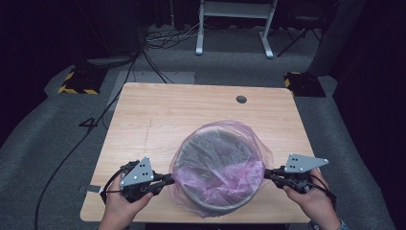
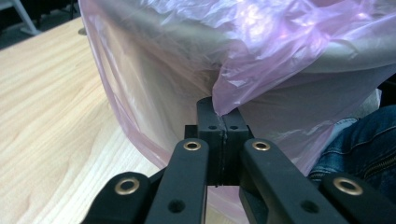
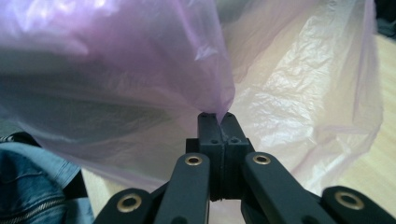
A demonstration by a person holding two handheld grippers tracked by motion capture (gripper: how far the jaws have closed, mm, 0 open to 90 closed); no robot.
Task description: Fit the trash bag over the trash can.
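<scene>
While the person sits at the near edge of the pale wooden counter (image 1: pixel 158 115), a round grey bucket (image 1: pixel 218 165) stands on it toward the front, a little right of the middle, lined with a thin, translucent pink plastic bag (image 1: pixel 220 139) whose film drapes over the rim and hangs loosely down the outside wall; the left gripper (image 1: pixel 168 179) comes in from the bucket's left side and the right gripper (image 1: pixel 268 173) from its right, each held level in a hand, the left hand (image 1: pixel 122 203) and the right hand (image 1: pixel 313 199) both low at the counter's front edge; in the left gripper view the two black jaws stand together, pinching a fold of the pink film (image 2: pixel 233 100) just where it hangs off the rim; in the right gripper view the jaws are likewise pressed together on a gathered tip of the same film (image 3: pixel 219 105), which fans out upward from the pinch; the bag is thus caught at two opposite sides of the bucket, with the grey wall showing dimly through the plastic behind each grip; blue denim (image 2: pixel 359 140) shows beside the bucket in both gripper views; farther back on the counter a small dark round hole (image 1: pixel 241 99) sits well apart from the bucket; beyond the counter lie grey carpet, black cables (image 1: pixel 158 38) and the white legs of another desk (image 1: pixel 234 28).
</scene>
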